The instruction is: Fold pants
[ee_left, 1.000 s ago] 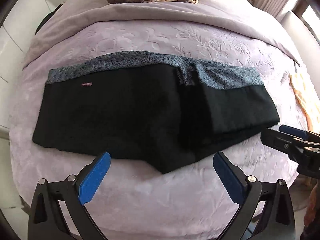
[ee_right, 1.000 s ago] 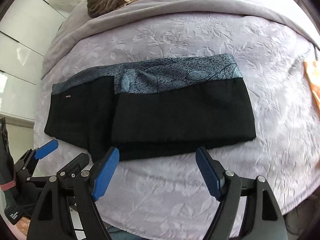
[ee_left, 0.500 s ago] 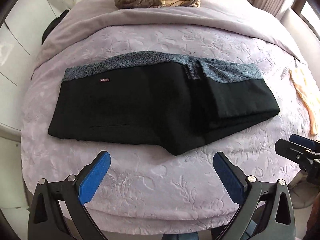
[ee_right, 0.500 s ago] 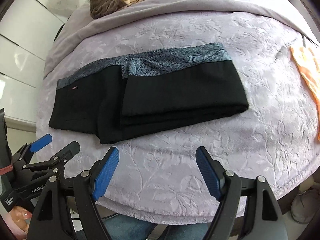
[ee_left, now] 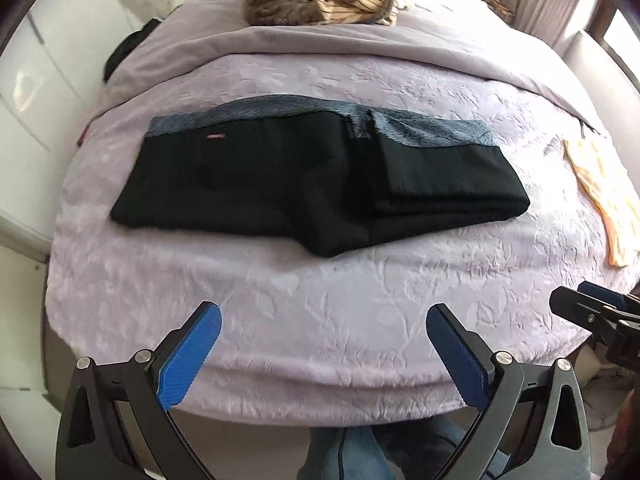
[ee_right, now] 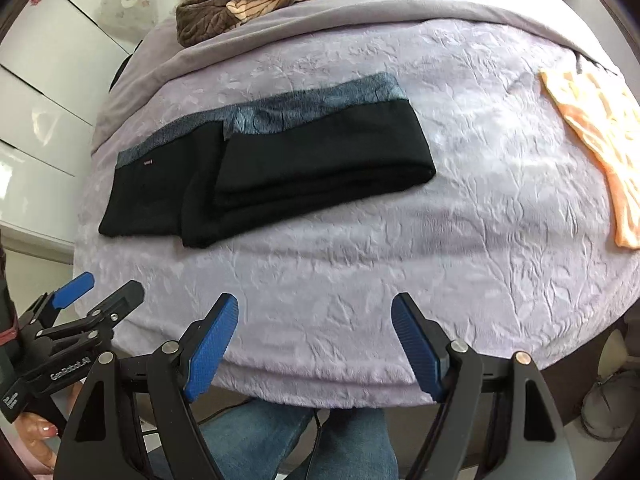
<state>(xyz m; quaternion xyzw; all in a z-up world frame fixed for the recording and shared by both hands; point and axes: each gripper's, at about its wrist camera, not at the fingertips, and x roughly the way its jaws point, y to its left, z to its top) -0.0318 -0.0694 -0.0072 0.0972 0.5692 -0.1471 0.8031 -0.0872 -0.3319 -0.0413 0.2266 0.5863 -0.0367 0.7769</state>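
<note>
Black pants [ee_left: 320,184] with grey-blue patterned waistband, lying folded on lilac embossed bedspread [ee_left: 320,304], long axis across both views; right-hand portion doubled over into a thicker stack, small red label visible near the waistband toward the left end. Same garment noted in right wrist view [ee_right: 272,164], well apart from both tools, touched by neither. Left gripper [ee_left: 324,344] held low over the near edge of the bed, blue-padded fingers [ee_left: 188,356] spread wide, nothing between them. Right gripper [ee_right: 314,344] likewise spread wide with nothing held, blue pads [ee_right: 210,352] poised above the bedspread's front edge [ee_right: 360,280]. Each tool visible in the other's view: right gripper at far right of left wrist view [ee_left: 596,312], left gripper at lower left of right wrist view [ee_right: 80,300], its fingers apart. Orange-peach cloth [ee_right: 596,132] lying flat at the right side of the bed, well apart from the pants. Brown and striped bundle of fabric [ee_left: 320,0] at the far end of the bed on a plain grey blanket [ee_left: 360,44]. Denim-clad legs [ee_right: 300,440] of the operator below the bed edge. White cabinet fronts [ee_right: 40,92] at left.
</note>
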